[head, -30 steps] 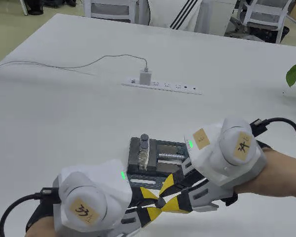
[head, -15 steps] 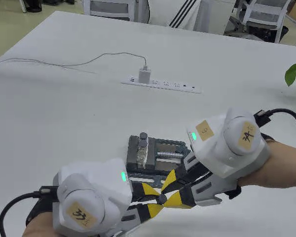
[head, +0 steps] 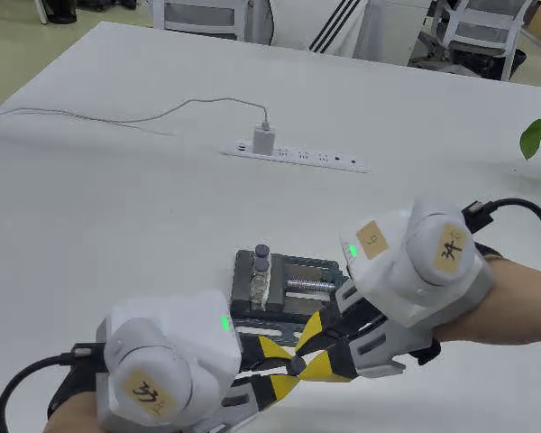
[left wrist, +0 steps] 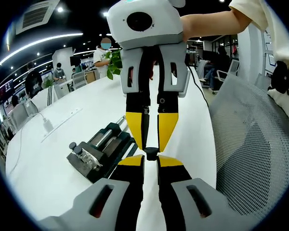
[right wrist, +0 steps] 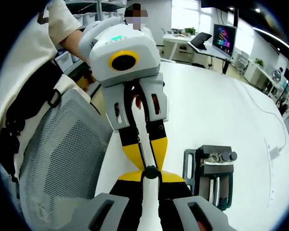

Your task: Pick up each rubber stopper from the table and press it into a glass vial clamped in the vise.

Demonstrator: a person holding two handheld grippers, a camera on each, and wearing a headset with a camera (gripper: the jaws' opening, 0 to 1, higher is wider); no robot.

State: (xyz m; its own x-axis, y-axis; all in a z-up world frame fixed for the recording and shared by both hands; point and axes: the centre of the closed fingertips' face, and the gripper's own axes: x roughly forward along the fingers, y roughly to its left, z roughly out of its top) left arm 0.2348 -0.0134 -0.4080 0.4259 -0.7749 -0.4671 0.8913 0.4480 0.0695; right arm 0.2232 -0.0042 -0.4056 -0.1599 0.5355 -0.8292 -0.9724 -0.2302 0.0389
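Head view: the stopper point(head: 295, 364) is a small dark lump. It sits low over the table point(head: 117, 207), just in front of the vise point(head: 244, 281), at the spot where two claws meet tip to tip. The left gripper point(head: 288, 366) reaches in from below and the right gripper point(head: 301, 361) from the right. Each claw is closed to a narrow slit on the stopper. The vial point(head: 261, 281) stands upright in the vise, a grey plug point(head: 263, 252) already in its mouth. A power strip point(head: 298, 156) lies well beyond.

Over the last second the tips have stayed joined at the same place. The sticker on the left gripper's body has turned a little, and the vise and vial have not moved.

Left gripper view: the stopper point(left wrist: 151, 154) is pinched at the ends of this claw's yellow tips. The right gripper's point(left wrist: 151, 147) tips come down onto it from above. The vise point(left wrist: 108, 144) lies to the left, and a mesh chair point(left wrist: 250, 144) is at the right.

Right gripper view: the stopper point(right wrist: 151, 172) looks round and black between this claw's nearly closed tips. The left gripper point(right wrist: 151, 163) touches it from above, and the vial point(right wrist: 213, 157) lies in the vise to the right.
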